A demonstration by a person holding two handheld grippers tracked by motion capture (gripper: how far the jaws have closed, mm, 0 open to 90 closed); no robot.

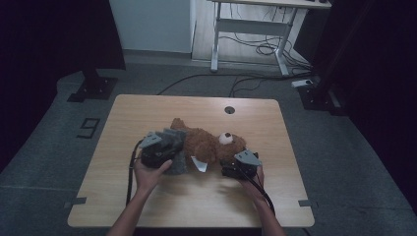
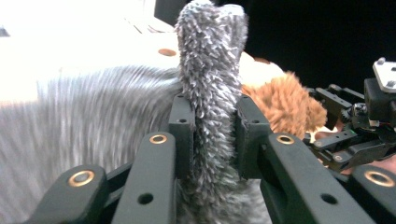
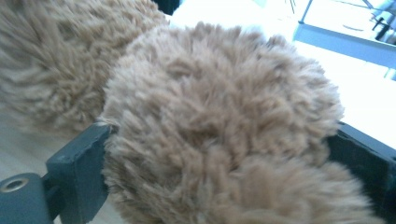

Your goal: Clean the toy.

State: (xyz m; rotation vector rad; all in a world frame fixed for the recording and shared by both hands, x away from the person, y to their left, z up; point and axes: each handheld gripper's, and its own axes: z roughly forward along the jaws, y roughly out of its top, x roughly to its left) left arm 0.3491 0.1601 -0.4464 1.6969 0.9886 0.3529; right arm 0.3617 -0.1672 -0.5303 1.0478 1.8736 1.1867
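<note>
Two hand-held grippers work on one brown plush teddy bear (image 1: 209, 142), which lies on its back near the middle of the pale wooden desk (image 1: 147, 206), head toward the right edge. In the high view the left gripper (image 1: 164, 147) sits over the bear's lower half with a grey fuzzy knitted garment (image 1: 172, 142) bunched around it, while the right gripper (image 1: 236, 169) rests against the bear's head side, toward the near edge. Judging by this, one hand steadies the toy so the other can pull the cloth along the body. A small white tag (image 1: 199, 164) sticks out between them.

In the left gripper view, the fingers (image 2: 182, 126) stand narrow, pinching a raised fold of the grey garment; the pads press into the pile on both sides, a grip that looks meant to lift the fabric clear of the fur. The other gripper (image 2: 359, 126) shows at the right, beside brown fur.

In the right gripper view, the fingers (image 3: 77, 163) are spread wide around a rounded brown furry part of the bear, probably its head or a limb; the wide spread suits so bulky and soft a part, bracing it against the tug.
</note>
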